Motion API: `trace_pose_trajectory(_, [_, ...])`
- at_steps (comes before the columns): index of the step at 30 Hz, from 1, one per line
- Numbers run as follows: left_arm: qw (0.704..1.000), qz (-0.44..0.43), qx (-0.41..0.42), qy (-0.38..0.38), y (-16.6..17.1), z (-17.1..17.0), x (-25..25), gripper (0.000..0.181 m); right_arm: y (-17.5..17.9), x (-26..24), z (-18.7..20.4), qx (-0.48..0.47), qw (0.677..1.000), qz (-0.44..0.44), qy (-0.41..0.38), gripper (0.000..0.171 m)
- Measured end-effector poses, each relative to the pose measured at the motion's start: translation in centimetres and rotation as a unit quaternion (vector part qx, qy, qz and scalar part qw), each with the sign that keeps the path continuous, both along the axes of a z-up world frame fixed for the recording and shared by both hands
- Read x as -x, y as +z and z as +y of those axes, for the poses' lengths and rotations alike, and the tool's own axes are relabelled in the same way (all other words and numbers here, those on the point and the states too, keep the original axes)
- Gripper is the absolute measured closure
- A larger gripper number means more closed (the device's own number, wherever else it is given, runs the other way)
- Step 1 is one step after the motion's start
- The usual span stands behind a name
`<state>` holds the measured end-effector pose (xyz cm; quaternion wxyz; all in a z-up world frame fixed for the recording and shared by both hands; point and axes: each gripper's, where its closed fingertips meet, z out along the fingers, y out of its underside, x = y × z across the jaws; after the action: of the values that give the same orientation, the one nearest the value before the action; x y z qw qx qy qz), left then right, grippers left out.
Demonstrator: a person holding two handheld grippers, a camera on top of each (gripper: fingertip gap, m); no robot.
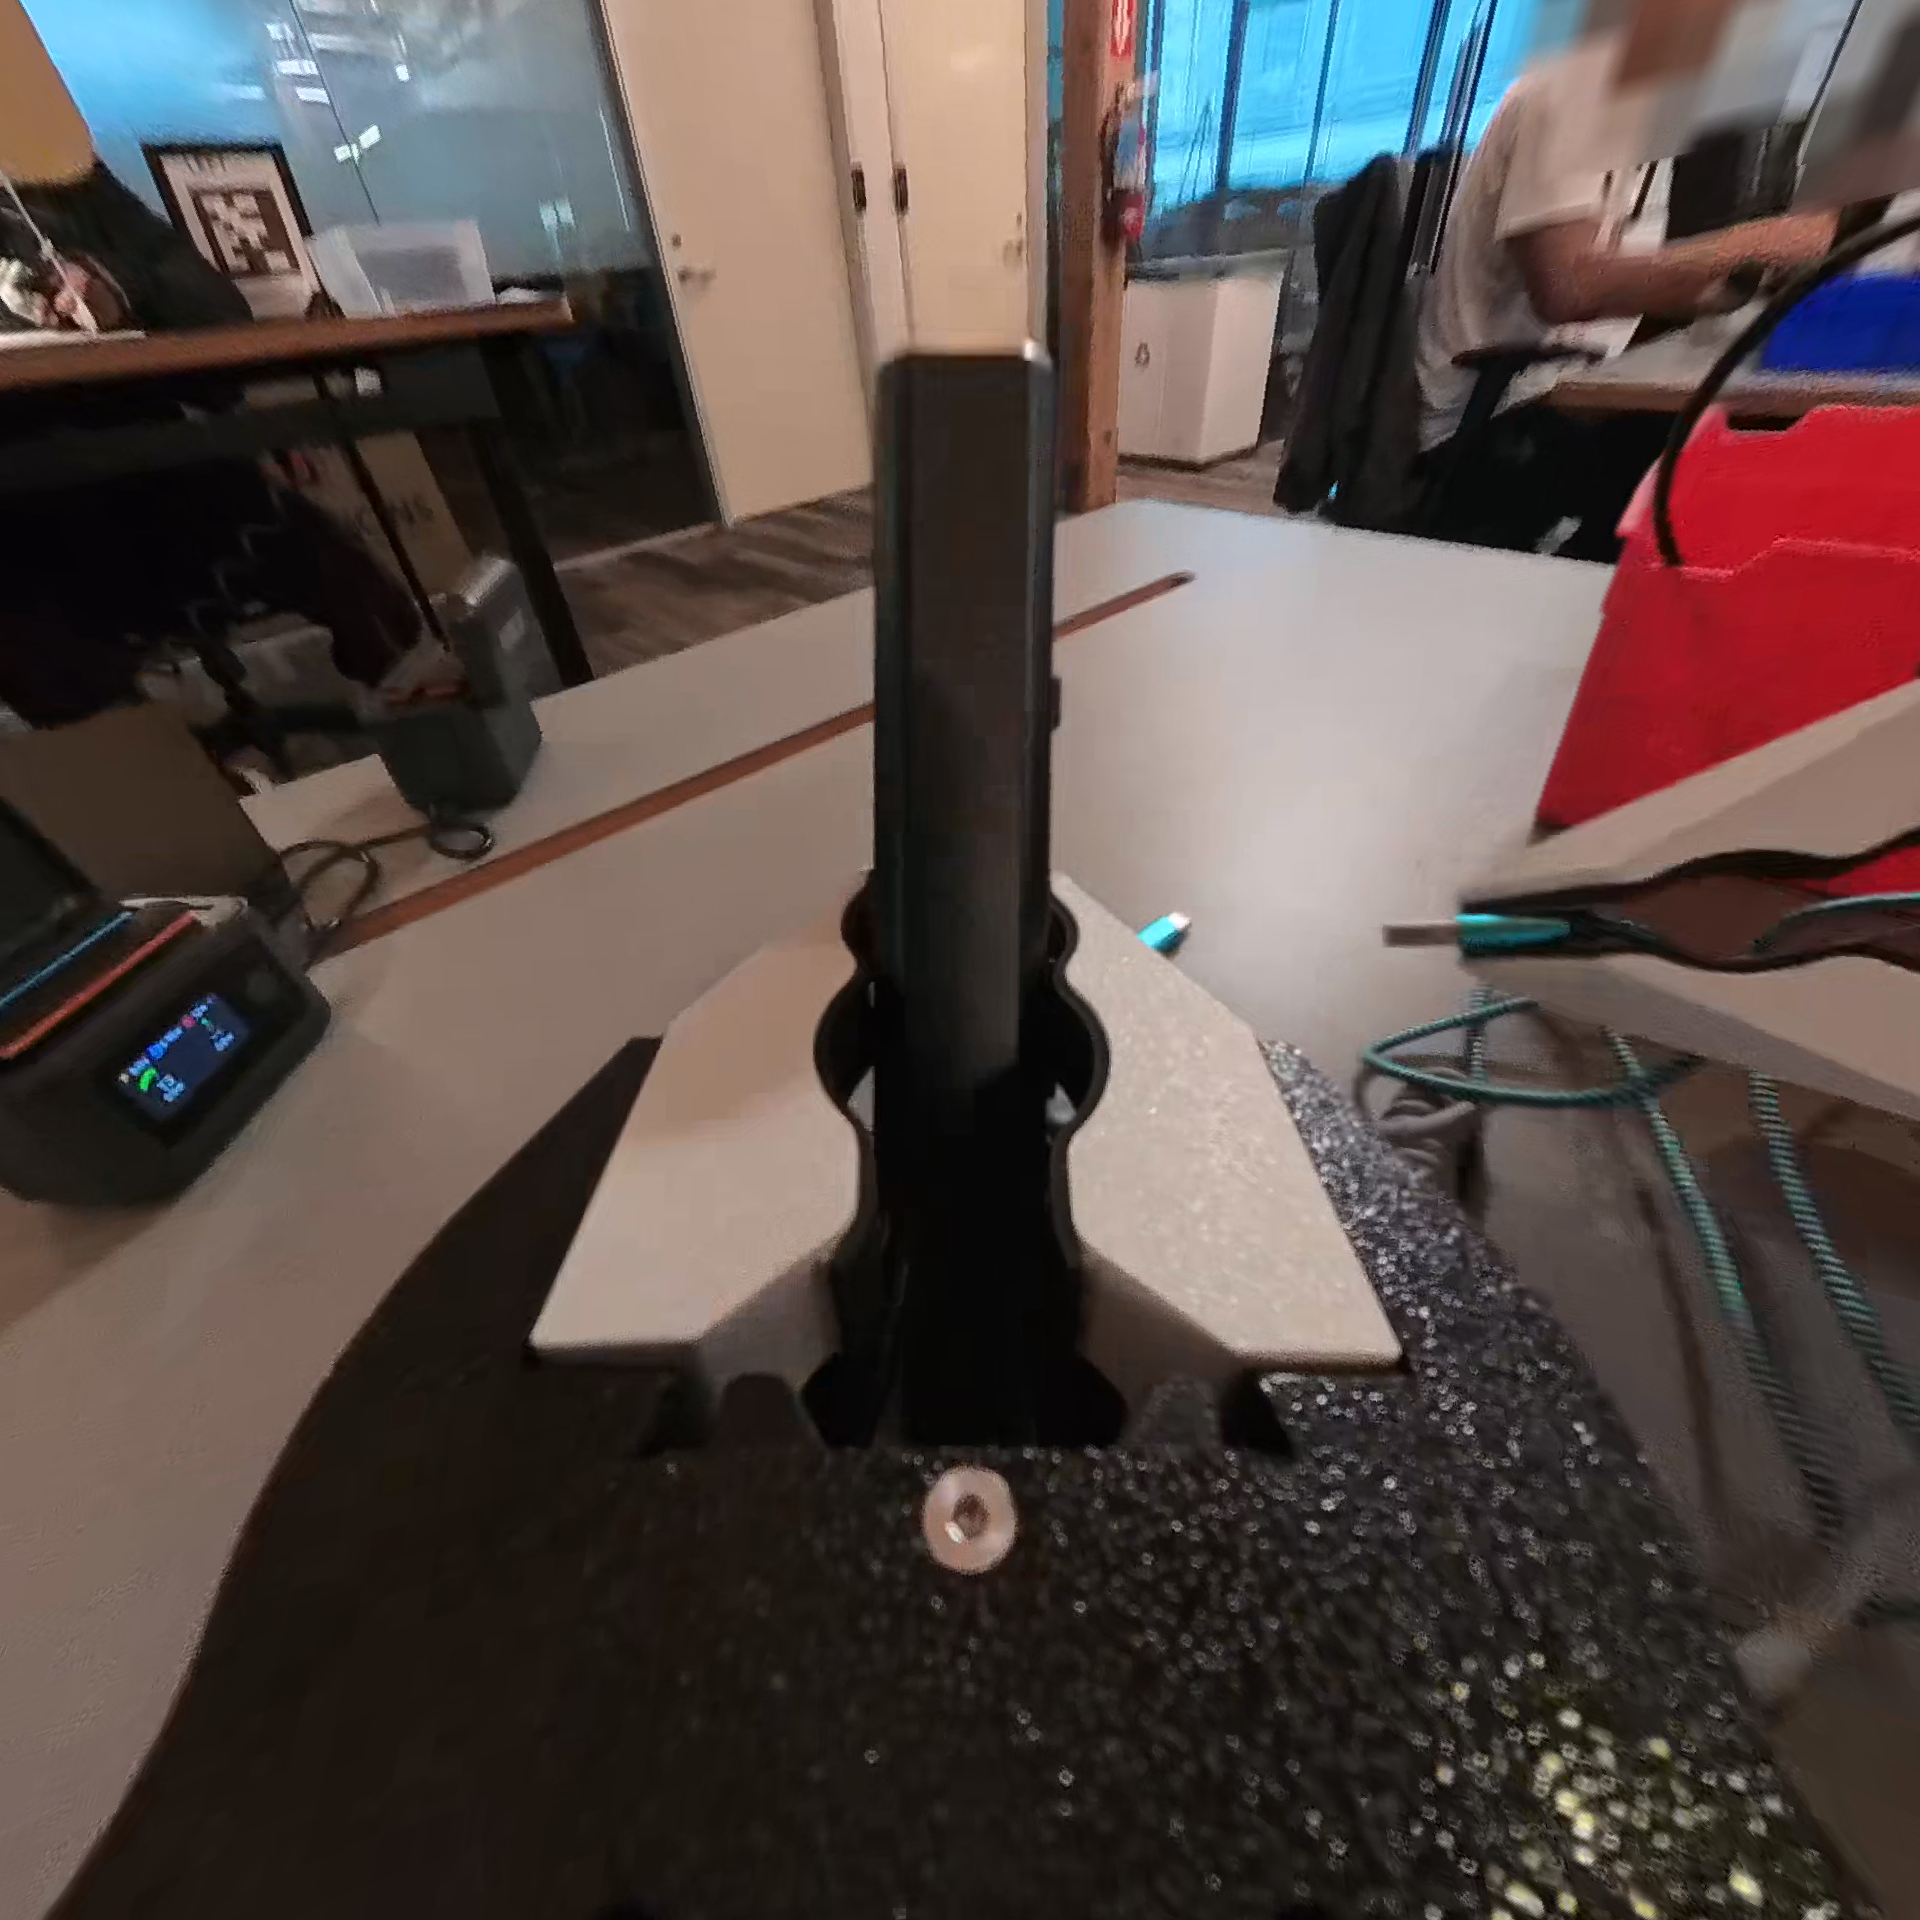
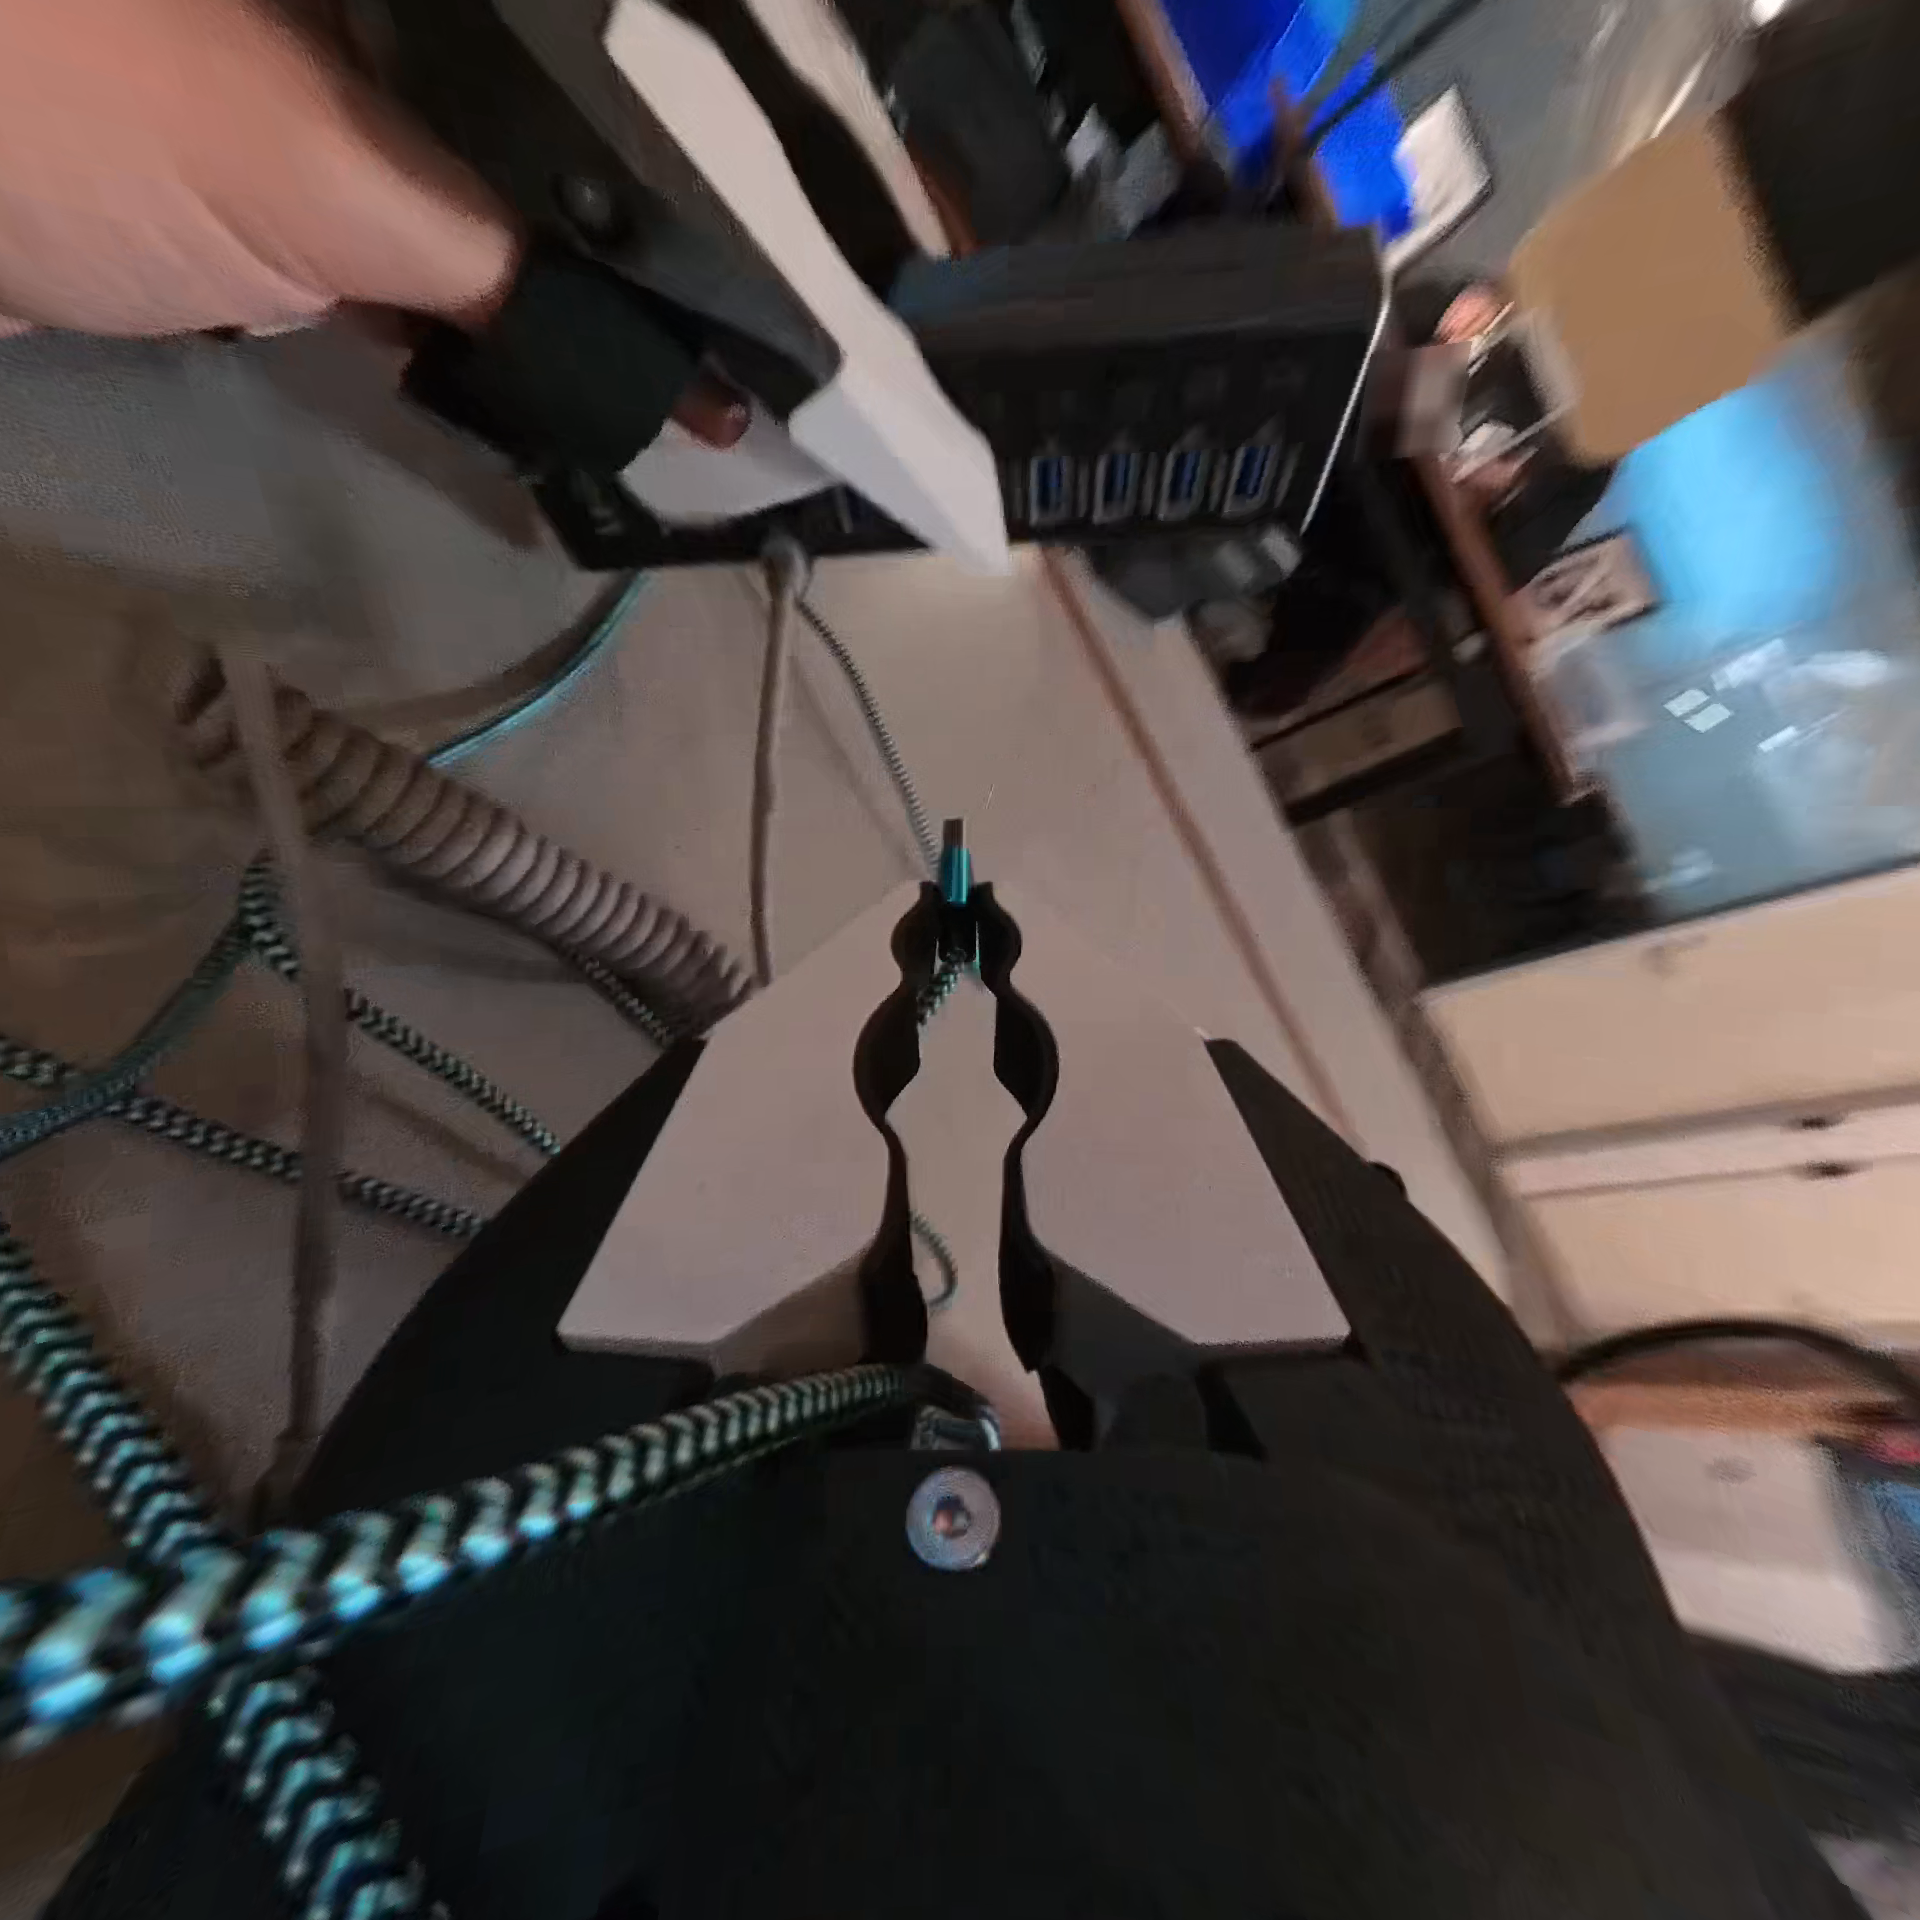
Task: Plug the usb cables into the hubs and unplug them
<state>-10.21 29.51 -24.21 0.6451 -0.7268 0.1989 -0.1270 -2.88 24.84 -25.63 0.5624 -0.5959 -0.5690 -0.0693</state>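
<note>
My left gripper (image 1: 961, 914) is shut on a black USB hub (image 1: 961, 644) and holds it upright above the grey table (image 1: 1299, 707). In the right wrist view the hub (image 2: 1143, 343) hangs ahead with its row of blue ports (image 2: 1153, 483) facing me, clamped by the left gripper's white finger (image 2: 894, 416). My right gripper (image 2: 956, 909) is shut on a teal USB plug (image 2: 956, 868), metal tip forward, well short of the ports. It also shows in the left wrist view (image 1: 1507, 932), right of the hub. Its braided teal cable (image 2: 312, 1558) trails back.
A loose teal connector (image 1: 1162, 932) lies on the table behind the hub. A red bin (image 1: 1745, 644) stands at the right, a power unit with a lit screen (image 1: 156, 1049) at the left. A coiled grey cord (image 2: 499, 831) and braided cables (image 1: 1507, 1081) lie about. A person sits far right.
</note>
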Motion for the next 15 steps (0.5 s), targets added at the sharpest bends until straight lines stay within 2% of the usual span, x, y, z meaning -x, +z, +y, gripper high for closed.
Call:
trace_pose_trajectory(5, [1.0, -0.014, -0.006, -0.021, 0.6, -0.2, -0.9, 0.156, -1.3, -1.9, -2.3, 0.205, 0.974, 0.093, -0.033, 0.16])
trace_pose_trajectory(7, [1.0, -0.02, -0.011, -0.02, 0.7, -0.2, -0.8, 0.156, -2.0, -1.9, -3.9, 0.316, 0.941, 0.117, -0.033, 0.152])
trace_pose_trajectory(8, [0.999, -0.025, -0.014, -0.02, 0.9, -0.2, -0.6, 0.156, -2.6, -1.9, -4.8, 0.377, 0.918, 0.118, -0.037, 0.139])
trace_pose_trajectory(9, [0.999, -0.032, -0.017, -0.019, 1.1, -0.3, -0.4, 0.152, -3.2, -2.0, -6.0, 0.438, 0.891, 0.112, -0.039, 0.135])
trace_pose_trajectory(10, [0.999, -0.042, -0.02, -0.017, 1.2, -0.3, -0.2, 0.156, -3.8, -2.3, -7.3, 0.493, 0.864, 0.093, -0.039, 0.133])
trace_pose_trajectory(12, [0.998, -0.059, -0.021, -0.013, 1.4, -0.3, 0.5, 0.156, -4.8, -3.3, -9.5, 0.559, 0.827, 0.042, -0.044, 0.131])
trace_pose_trajectory(13, [0.998, -0.064, -0.023, -0.007, 1.5, -0.2, 0.9, 0.156, -5.1, -4.1, -10.1, 0.568, 0.821, 0.014, -0.053, 0.128])
trace_pose_trajectory(15, [0.997, -0.071, -0.029, 0.005, 1.7, -0.2, 1.7, 0.156, -5.3, -5.5, -10.8, 0.551, 0.831, -0.037, -0.068, 0.124])
